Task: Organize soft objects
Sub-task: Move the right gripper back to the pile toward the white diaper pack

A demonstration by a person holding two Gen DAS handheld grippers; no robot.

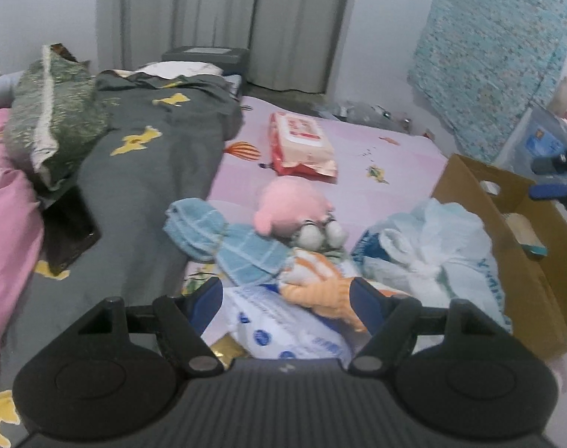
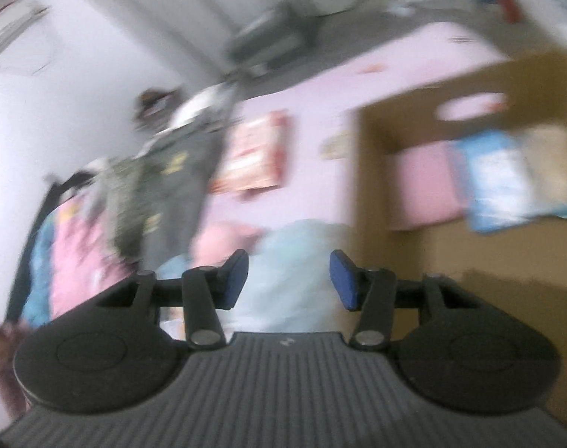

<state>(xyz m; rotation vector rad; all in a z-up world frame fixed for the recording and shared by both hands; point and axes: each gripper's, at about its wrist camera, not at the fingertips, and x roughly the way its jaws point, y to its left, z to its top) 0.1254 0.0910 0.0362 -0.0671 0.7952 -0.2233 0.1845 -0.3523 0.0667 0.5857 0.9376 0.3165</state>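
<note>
Left gripper [image 1: 285, 298] jaws spread wide around the orange-and-white striped soft cloth [image 1: 317, 280] on the pile, pads not pressing, likely lining up a pick. Right gripper [image 2: 289, 280] part-open, empty, by the brown cardboard box [image 2: 414, 254], the probable drop spot.

No lettering can be read for sure. The red-and-white wipes pack [image 1: 302, 142] far on the bed has a label — too blurred. The near white packet [image 1: 283, 332] carries blue round marks and faint print — illegible.
</note>
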